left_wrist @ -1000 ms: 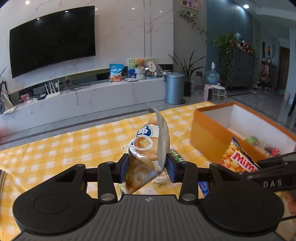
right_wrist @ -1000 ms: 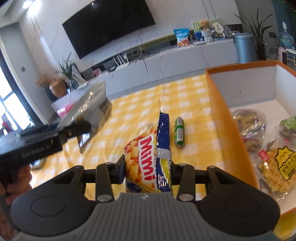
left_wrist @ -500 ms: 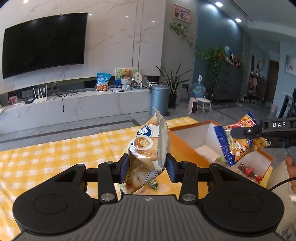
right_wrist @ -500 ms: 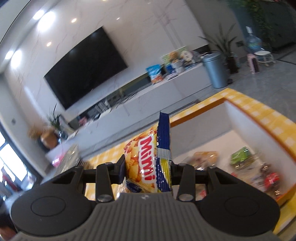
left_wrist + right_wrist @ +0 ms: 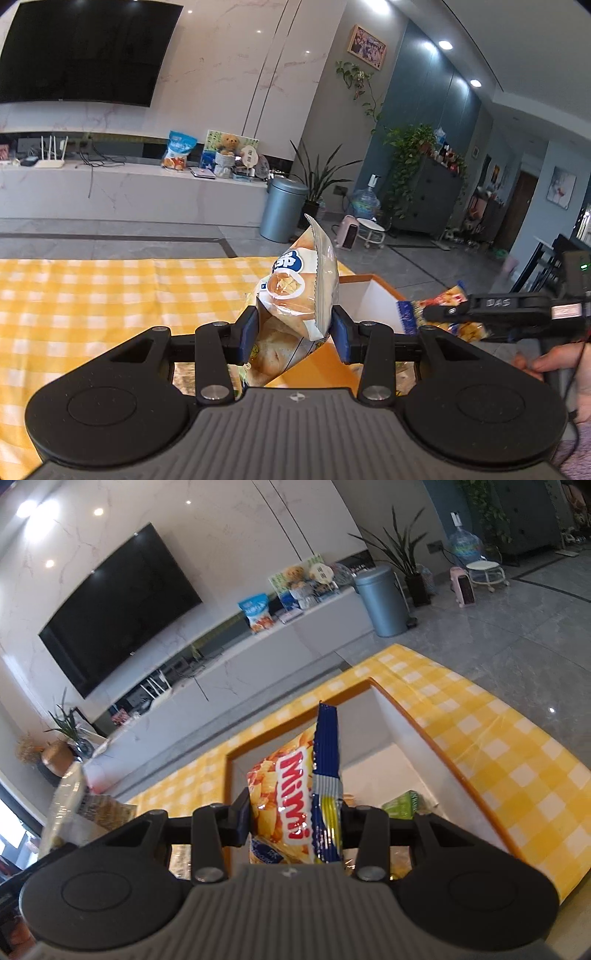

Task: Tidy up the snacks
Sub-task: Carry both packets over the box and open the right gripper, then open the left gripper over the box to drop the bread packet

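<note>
While over box (image 5: 424, 723) | Mimi bag (image 5: 291, 801) clamped between right fingers (image 5: 242, 818)

My right claw's body hides most of the orange box's (image 5: 436, 738) contents at the frame's lower middle, and the Mimi bag's (image 5: 291, 805) bottom disappears behind it.

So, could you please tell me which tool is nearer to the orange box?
Right. The right tool, clamping the Mimi bag, hangs over the orange box; the left tool, gripping a pale snack bag, sits beside it.
</note>
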A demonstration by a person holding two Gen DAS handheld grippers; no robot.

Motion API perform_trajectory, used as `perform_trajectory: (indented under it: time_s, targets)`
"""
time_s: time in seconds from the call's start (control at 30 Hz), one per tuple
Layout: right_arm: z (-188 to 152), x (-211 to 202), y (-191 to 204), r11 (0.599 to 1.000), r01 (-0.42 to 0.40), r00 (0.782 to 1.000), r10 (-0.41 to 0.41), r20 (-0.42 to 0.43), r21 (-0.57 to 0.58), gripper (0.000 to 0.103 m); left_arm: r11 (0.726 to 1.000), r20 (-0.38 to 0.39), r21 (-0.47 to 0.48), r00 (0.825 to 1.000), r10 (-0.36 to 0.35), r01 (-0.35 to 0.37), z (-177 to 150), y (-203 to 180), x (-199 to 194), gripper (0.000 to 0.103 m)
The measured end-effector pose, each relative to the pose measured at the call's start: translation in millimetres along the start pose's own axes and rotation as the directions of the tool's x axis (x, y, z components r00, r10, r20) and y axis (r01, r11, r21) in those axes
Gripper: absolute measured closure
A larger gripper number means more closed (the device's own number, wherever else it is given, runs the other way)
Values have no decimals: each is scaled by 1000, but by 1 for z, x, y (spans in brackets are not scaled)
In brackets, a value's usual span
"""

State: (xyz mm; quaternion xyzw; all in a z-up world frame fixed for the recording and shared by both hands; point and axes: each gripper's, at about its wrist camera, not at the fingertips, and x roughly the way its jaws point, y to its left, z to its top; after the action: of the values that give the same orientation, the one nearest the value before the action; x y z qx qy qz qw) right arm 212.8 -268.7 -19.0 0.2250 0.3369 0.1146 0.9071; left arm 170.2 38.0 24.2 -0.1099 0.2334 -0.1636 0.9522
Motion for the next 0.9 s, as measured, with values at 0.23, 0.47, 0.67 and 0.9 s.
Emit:
perform_trajectory:
  time_s: [0.23, 0.47, 0.67, 0.9]
  targets:
    - [29, 57, -28, 995, 37, 993, -26, -115, 96, 63, 998, -3, -43, 998, -56, 56, 4, 0, 19, 56]
    - [49, 127, -29, 989, 146, 940, -144, -308, -16, 63, 997, -30, -31, 997, -74, 73, 6, -8, 35, 56]
    - [46, 133, -25, 985, 159, 918, -174, -356, -72, 36, 997, -58, -8, 996, -73, 73, 6, -20, 45, 56]
    - [28, 69, -8, 971, 129, 975, -161, -152, -201, 17, 998, -67, 31, 996, -60, 62, 14, -42, 58, 56]
